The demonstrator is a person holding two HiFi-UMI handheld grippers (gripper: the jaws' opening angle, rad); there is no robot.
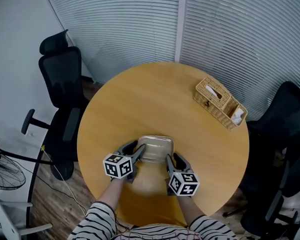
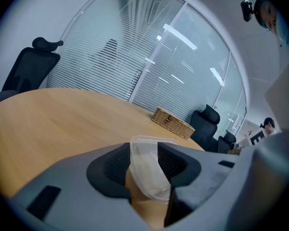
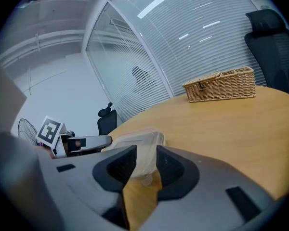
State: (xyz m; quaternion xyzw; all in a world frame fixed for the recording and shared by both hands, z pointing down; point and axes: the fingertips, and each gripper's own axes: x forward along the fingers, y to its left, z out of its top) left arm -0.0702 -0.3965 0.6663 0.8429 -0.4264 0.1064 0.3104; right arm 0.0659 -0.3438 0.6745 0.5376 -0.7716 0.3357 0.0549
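Blinds (image 1: 240,34) wall a round table (image 1: 155,99); left tongs (image 1: 138,149) and right tongs (image 1: 168,158) clamp a seemingly plastic tray (image 1: 157,145).

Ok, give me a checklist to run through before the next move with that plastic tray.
1. Left gripper shut on the plastic tray, at its left edge: ok.
2. Right gripper shut on the tray's right edge: ok.
3. Both grips on opposite sides, roughly level: ok.
4. Tray resting on the table or already lifted: cannot tell.
5. Anything inside the tray: cannot tell.
6. Basket far from the tray, at the table's far right edge: ok.
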